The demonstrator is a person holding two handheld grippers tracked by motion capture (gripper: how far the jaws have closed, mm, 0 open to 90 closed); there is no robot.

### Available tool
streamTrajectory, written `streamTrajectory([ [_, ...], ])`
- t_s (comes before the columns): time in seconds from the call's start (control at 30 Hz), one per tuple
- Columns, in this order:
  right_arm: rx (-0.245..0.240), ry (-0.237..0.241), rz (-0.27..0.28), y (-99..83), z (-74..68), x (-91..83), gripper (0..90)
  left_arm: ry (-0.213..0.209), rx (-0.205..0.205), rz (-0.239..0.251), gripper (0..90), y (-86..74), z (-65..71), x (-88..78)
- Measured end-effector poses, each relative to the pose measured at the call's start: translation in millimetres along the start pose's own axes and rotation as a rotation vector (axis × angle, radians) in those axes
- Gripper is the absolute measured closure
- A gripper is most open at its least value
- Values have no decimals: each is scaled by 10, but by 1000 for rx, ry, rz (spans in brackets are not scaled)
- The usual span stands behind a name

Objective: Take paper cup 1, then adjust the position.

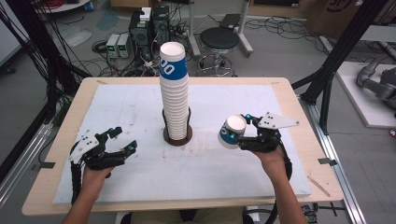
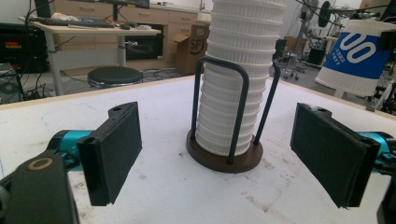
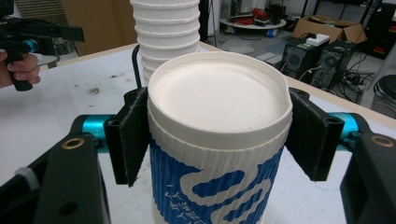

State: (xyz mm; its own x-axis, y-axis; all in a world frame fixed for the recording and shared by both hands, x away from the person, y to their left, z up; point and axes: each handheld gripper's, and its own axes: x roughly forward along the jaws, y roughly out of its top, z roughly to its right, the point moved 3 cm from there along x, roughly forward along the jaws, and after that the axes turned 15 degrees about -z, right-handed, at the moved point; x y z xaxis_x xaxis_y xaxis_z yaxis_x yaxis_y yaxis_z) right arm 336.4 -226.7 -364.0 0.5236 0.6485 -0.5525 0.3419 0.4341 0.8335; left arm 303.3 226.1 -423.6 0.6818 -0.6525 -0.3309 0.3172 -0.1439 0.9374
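Evidently the right gripper (image 1: pixel 243 132) pinches one cup (image 1: pixel 231 131) bottom-up, clear of the stack (image 1: pixel 174 91) mid-table for adding; left gripper (image 1: pixel 117 141) waits spread near the front-left edge.

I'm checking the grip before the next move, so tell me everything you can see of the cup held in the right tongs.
The cup is a ribbed white paper cup with a blue printed band. It is held upside down, its flat recessed base facing up. The right tongs clamp it from both sides, black pads pressed to its wall near the base. In the high view it is tilted, held right of the tall cup stack and apart from it.
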Motion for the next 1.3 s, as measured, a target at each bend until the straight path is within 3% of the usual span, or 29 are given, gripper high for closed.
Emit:
streamTrajectory([
  [0.3,3,12,8,15,-17,-28,297,-34,38,3,164,35,98,35],
  [0.5,-8,33,7,38,-64,12,297,-79,59,2,164,58,190,47],
  [0.83,-51,113,16,131,-259,116,297,-205,119,16,161,208,547,150],
  [1.1,-76,162,20,184,-362,180,298,-298,192,-18,160,298,789,339],
  [1.3,-76,189,27,203,-414,217,298,-346,215,-35,156,358,904,514],
])
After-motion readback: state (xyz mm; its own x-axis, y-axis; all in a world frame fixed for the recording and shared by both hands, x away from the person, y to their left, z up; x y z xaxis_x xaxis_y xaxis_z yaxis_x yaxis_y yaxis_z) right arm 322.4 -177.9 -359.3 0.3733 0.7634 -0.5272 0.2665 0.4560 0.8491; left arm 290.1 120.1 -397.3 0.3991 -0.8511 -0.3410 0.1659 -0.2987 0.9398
